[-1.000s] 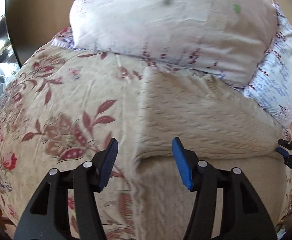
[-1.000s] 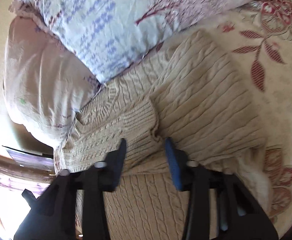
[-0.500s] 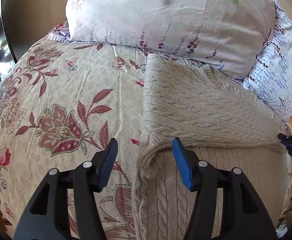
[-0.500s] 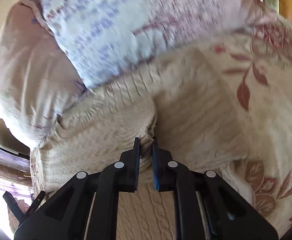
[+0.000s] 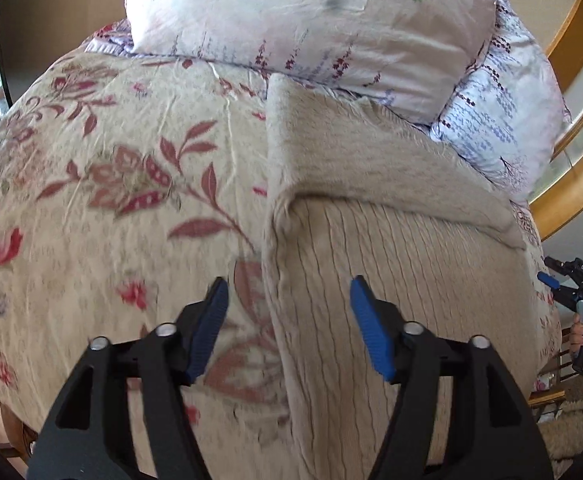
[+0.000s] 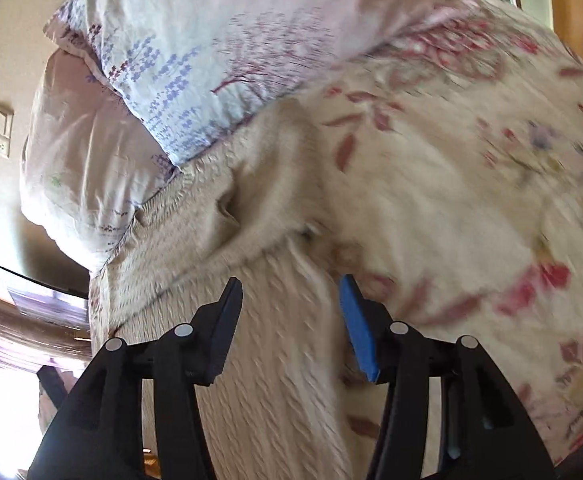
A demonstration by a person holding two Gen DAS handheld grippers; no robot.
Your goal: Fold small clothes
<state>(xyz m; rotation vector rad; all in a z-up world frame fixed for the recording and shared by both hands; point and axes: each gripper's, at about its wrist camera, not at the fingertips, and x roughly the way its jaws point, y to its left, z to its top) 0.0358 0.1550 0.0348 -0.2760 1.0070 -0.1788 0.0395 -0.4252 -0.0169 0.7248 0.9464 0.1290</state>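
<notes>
Left wrist: cable-knit beige sweater point(image 5: 391, 248) folded flat on crinkled floral bedspread point(image 5: 111, 200).

The sweater point(image 5: 391, 216) lies on the bedspread point(image 5: 111, 200), mid-frame; two pillows point(image 5: 311, 20) sit behind it, at the top.

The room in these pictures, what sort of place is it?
Most likely a bedroom: a cream sweater lies on a bed with a floral bedspread, and printed pillows are stacked at its head.
</notes>
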